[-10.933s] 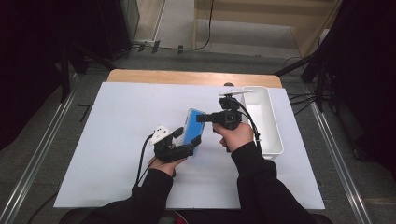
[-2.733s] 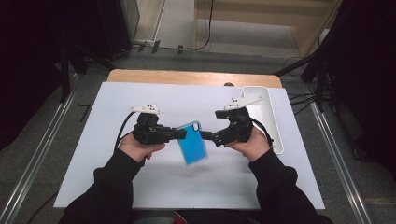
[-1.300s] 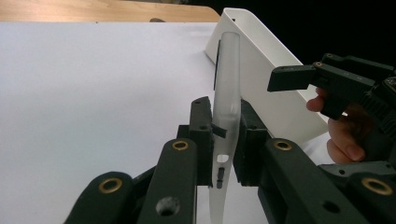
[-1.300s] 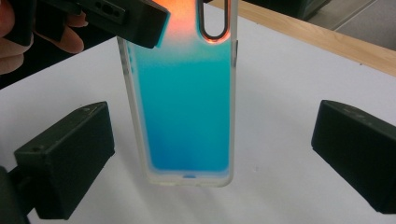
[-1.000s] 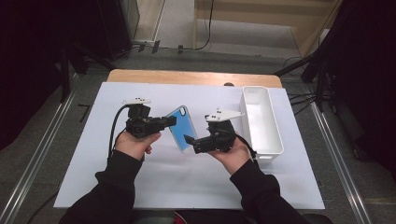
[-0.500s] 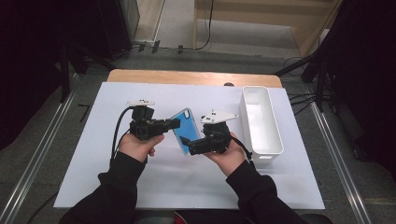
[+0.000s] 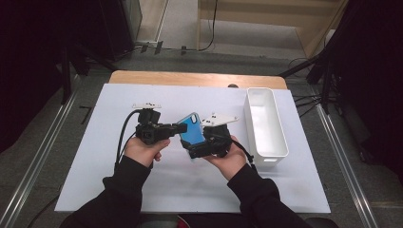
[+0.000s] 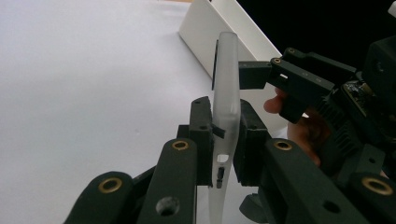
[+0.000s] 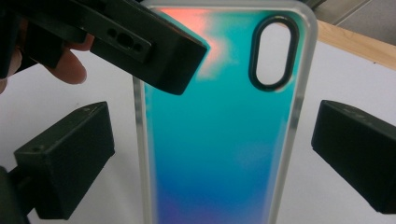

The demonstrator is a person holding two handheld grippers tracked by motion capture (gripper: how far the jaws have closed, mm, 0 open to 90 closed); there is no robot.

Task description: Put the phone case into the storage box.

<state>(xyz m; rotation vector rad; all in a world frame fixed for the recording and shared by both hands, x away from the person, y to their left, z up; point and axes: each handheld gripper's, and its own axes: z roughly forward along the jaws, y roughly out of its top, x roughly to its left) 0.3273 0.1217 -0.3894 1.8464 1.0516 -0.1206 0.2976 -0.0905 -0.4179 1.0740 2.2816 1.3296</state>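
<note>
A phone case (image 7: 192, 129) with a blue-green gradient back and clear edges is held up above the white table (image 7: 95, 180). My left gripper (image 7: 183, 128) is shut on it, its jaws clamping the thin case (image 8: 228, 70) from both faces near one end. In the right gripper view, the case (image 9: 224, 140) stands between the jaws of my right gripper (image 9: 210, 158). That gripper is open, with a gap on each side. In the high view, my right gripper (image 7: 195, 149) sits just below and right of the case. A left jaw (image 9: 140, 42) crosses the case's top corner.
A long white bin (image 7: 280, 142) stands at the right of the table, close behind my right hand, and appears as a white wall (image 8: 210, 28) in the left gripper view. A wooden edge (image 7: 190, 78) runs along the far side.
Since a few seconds ago both hands have carried the case left and farther up the table. Over the last second the hands and case have barely moved.
</note>
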